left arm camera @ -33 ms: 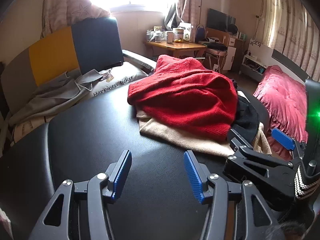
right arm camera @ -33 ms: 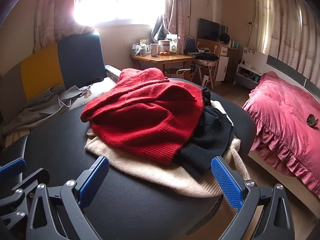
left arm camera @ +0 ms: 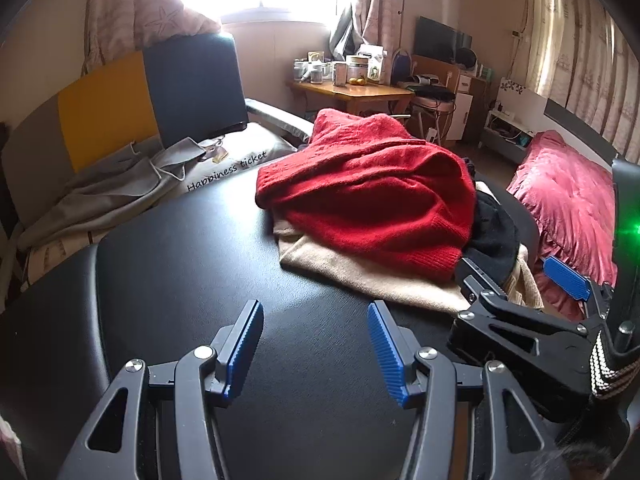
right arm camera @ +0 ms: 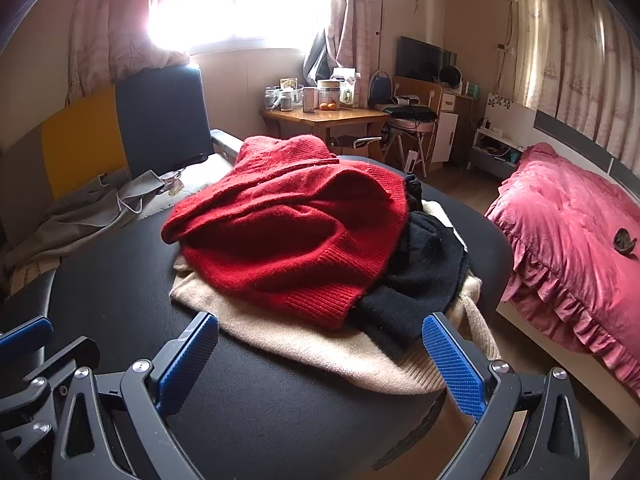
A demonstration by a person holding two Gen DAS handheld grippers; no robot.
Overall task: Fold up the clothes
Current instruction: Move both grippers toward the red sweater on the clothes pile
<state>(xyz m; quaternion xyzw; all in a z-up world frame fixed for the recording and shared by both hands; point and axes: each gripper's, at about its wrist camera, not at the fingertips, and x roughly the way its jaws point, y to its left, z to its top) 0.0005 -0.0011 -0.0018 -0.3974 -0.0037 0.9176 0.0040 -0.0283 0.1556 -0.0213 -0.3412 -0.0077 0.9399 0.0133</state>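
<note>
A pile of clothes lies on the black padded table [left arm camera: 180,260] [right arm camera: 120,272]. A red knit sweater [left arm camera: 372,200] [right arm camera: 288,240] is on top, crumpled. Under it spreads a beige knit garment [left arm camera: 360,276] [right arm camera: 300,344], and a black garment [left arm camera: 494,236] [right arm camera: 424,272] is bunched at the pile's right side. My left gripper [left arm camera: 315,320] is open over bare table, short of the pile and to its left. My right gripper [right arm camera: 320,332] [left arm camera: 516,276] is open wide, just before the beige garment's near edge, holding nothing. A blue pad of the left gripper [right arm camera: 28,334] shows at the far left.
Left of the table is a sofa with yellow and dark cushions, a grey garment [left arm camera: 120,184] draped on it. A bed with a pink ruffled cover [right arm camera: 568,240] stands close on the right. Behind the pile is a wooden table [right arm camera: 324,114] with jars.
</note>
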